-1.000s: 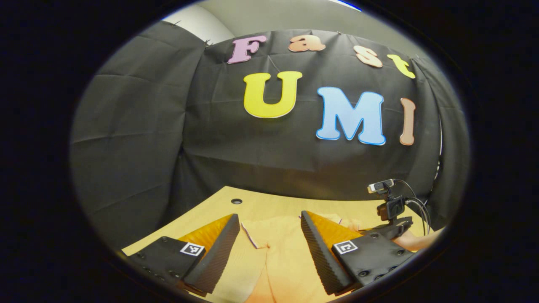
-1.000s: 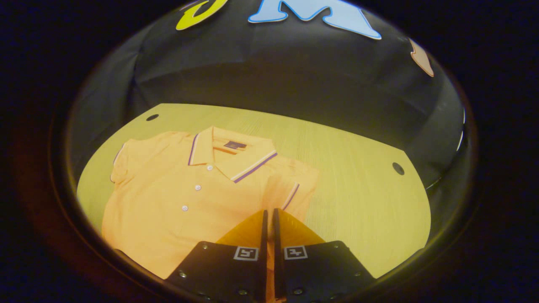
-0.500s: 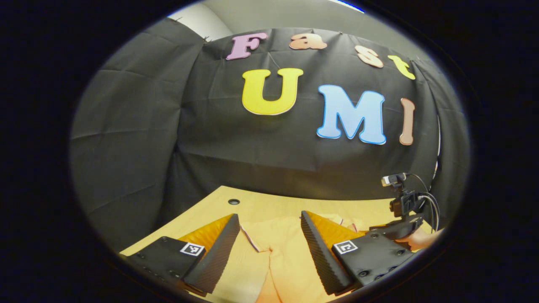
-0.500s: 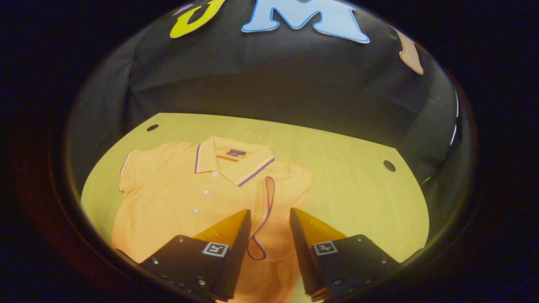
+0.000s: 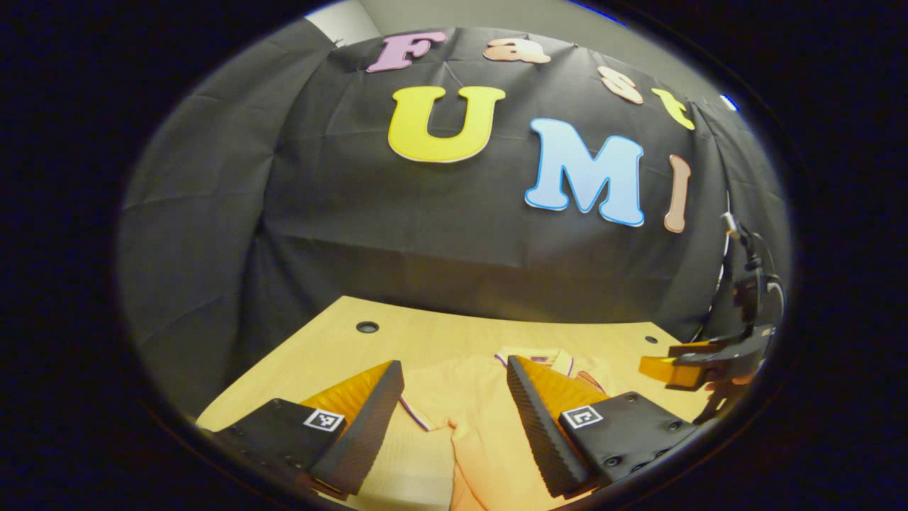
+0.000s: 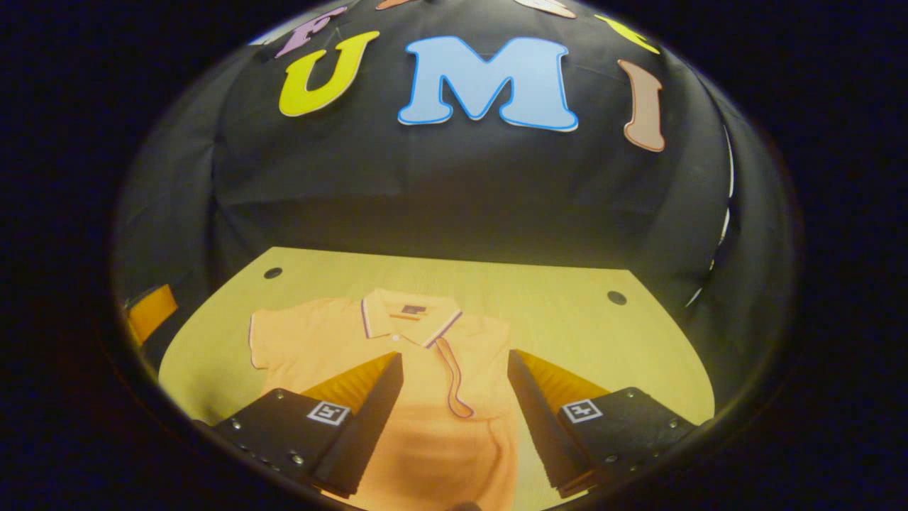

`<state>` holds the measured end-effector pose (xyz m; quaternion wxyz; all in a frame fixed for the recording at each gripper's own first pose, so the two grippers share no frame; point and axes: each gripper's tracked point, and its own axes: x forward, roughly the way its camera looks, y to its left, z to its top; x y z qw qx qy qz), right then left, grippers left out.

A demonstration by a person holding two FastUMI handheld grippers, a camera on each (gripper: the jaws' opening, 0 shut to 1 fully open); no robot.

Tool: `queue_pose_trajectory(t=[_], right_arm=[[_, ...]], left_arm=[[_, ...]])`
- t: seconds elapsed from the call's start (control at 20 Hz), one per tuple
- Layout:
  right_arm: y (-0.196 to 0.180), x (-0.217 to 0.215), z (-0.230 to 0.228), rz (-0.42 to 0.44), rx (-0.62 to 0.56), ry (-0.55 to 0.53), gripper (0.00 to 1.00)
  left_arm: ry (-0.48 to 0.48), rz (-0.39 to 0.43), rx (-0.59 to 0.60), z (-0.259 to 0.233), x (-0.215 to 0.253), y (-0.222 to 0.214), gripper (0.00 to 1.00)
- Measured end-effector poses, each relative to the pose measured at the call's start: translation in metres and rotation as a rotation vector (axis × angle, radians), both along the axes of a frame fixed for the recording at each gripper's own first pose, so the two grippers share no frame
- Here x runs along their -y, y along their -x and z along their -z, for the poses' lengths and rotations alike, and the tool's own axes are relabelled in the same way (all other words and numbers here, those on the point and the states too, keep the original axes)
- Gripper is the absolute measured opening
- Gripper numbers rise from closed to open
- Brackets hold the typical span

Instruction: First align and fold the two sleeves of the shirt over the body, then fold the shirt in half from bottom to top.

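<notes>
Released, right hand-held gripper (image 6: 454,397) now hovers above shirt (image 6: 425,426).

We see a pale wooden table (image 6: 567,312) with small round dark holes (image 6: 616,297) near its far corners — behind it hangs the creased black cloth wall (image 6: 454,191).

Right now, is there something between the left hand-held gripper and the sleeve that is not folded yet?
Nothing visible. The left hand-held gripper is open above the shirt, and its unfolded sleeve lies flat on the bare table. The right hand-held gripper is open too.
</notes>
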<state>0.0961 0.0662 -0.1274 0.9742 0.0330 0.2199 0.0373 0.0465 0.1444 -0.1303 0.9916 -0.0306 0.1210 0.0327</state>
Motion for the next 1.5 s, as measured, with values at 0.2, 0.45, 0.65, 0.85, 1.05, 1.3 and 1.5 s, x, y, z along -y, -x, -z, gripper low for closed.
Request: queue_pose_trajectory(t=[0.2, 0.45, 0.65, 0.85, 1.05, 1.3, 1.5], right_arm=[[0.029, 0.0, -0.039, 0.064, 0.071, -0.001, 0.96], [0.066, -0.004, -0.064, 0.098, 0.086, -0.049, 0.96], [0.094, 0.003, -0.07, 0.119, 0.077, -0.032, 0.95], [0.118, 0.006, -0.069, 0.137, 0.052, -0.044, 0.96], [0.13, 0.007, -0.066, 0.136, 0.035, -0.033, 0.96], [0.137, 0.004, -0.064, 0.131, 0.027, -0.071, 0.96], [0.139, 0.007, -0.057, 0.132, 0.006, -0.091, 0.96]], left_arm=[[0.001, 0.01, -0.046, 0.03, -0.02, -0.036, 0.94], [0.008, -0.04, -0.115, 0.076, -0.05, -0.077, 0.94], [0.019, -0.103, -0.18, 0.123, -0.076, -0.099, 0.94], [0.047, -0.154, -0.253, 0.164, -0.095, -0.113, 0.96], [0.036, -0.168, -0.29, 0.186, -0.102, -0.127, 0.94], [-0.004, -0.128, -0.318, 0.197, -0.094, -0.14, 0.94], [-0.046, -0.127, -0.347, 0.203, -0.091, -0.143, 0.75]])
